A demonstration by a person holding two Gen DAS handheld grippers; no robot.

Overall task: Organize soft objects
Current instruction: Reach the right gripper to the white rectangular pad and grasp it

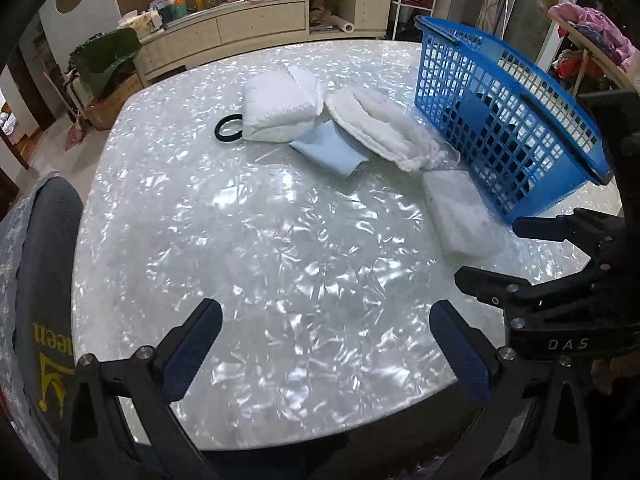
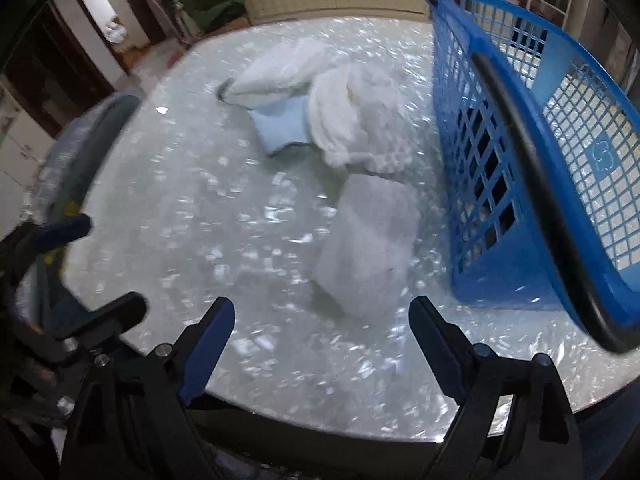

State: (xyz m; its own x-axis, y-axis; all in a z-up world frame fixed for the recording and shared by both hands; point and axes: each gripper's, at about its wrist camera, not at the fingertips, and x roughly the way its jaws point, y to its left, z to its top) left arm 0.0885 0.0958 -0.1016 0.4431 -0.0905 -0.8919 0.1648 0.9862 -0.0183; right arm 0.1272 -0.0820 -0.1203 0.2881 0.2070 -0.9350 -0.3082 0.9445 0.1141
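Cluttered sideboards and shelves line the far wall of the room, behind a desk [image 1: 260, 240] with a glossy white, pearl-patterned top. Toward its far side lies a loose cluster of soft things. A folded white towel [image 1: 280, 106] sits farthest left, with a black hair band [image 1: 229, 127] touching its left edge. Just right of the towel lies a rumpled white cloth [image 1: 384, 128], and a pale blue folded cloth [image 1: 328, 148] is tucked against the near edges of both. Nearer and to the right, apart from that cluster, a translucent white padded pack [image 2: 368, 244] rests just beside the blue mesh basket [image 1: 500, 108], which stands at the right of the desk; its black handle [image 2: 532, 184] runs along the rim. A grey chair back [image 1: 48, 248] with yellow lettering stands at the desk's near left edge.

Over the near edge of the desk, the left hand-held gripper [image 1: 326, 344] has its blue-padded fingers spread wide, with nothing between them. Just right of it, the right hand-held gripper [image 2: 322, 344] is likewise spread wide and grasps nothing, its fingers pointing toward the padded pack without touching it. The right wrist view is blurred.
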